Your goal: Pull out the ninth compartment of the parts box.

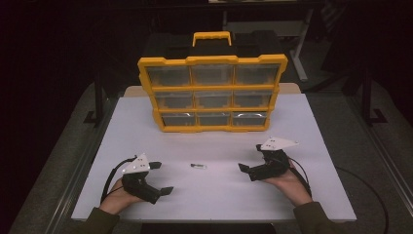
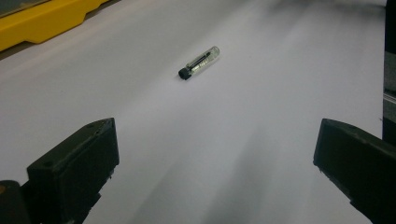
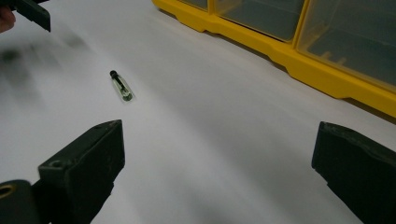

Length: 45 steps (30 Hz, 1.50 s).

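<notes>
While both jaws gape, the left gripper (image 1: 160, 178) and right gripper (image 1: 249, 158) flank one capped vial (image 1: 198, 166) on the white table (image 1: 302, 126) (its black cap clearer in the gripper views); one nine-drawer yellow organizer (image 1: 212, 92) stands behind.

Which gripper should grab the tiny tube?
Probably the left gripper: its open jaws sit a bit nearer the small clear tube on the table than the right gripper, also open.
</notes>
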Each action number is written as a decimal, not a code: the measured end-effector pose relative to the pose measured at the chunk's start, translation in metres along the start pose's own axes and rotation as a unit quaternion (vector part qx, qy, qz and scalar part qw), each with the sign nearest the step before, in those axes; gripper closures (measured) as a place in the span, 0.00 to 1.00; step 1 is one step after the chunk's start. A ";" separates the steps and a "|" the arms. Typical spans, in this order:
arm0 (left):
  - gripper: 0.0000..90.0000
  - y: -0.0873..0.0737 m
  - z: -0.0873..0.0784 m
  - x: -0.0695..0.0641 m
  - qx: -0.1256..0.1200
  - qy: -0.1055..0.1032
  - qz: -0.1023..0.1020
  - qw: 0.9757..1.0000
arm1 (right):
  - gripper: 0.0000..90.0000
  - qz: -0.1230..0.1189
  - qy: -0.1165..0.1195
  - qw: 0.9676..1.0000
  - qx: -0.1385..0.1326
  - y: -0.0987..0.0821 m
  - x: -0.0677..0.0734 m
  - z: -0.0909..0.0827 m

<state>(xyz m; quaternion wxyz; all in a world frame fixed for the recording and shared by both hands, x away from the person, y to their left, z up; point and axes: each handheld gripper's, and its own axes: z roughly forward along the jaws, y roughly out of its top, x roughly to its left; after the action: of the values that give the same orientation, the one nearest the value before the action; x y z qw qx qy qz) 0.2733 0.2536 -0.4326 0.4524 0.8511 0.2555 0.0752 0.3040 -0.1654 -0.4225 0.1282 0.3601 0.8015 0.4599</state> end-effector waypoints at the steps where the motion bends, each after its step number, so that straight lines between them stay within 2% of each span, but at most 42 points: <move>1: 0.00 0.000 0.000 0.000 0.000 -0.001 -0.002 1.000 | 0.02 -0.001 0.001 1.000 0.001 0.000 0.000 0.001; 24: 0.00 0.000 0.001 -0.001 -0.004 -0.001 -0.006 1.000 | 0.02 -0.004 0.001 1.000 0.000 0.010 -0.006 0.013; 34: 0.00 0.000 0.001 -0.001 -0.006 -0.001 -0.010 1.000 | 0.02 -0.009 0.009 1.000 0.005 0.014 -0.006 0.020; 45: 0.00 0.000 0.001 0.000 -0.008 0.000 -0.002 1.000 | 0.02 -0.008 0.012 1.000 0.004 0.022 -0.007 0.029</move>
<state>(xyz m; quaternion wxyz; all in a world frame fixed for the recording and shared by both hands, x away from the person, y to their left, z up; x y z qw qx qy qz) 0.2739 0.2528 -0.4335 0.4589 0.8472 0.2566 0.0766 0.3342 -0.1450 -0.4208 0.1210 0.3490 0.8076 0.4597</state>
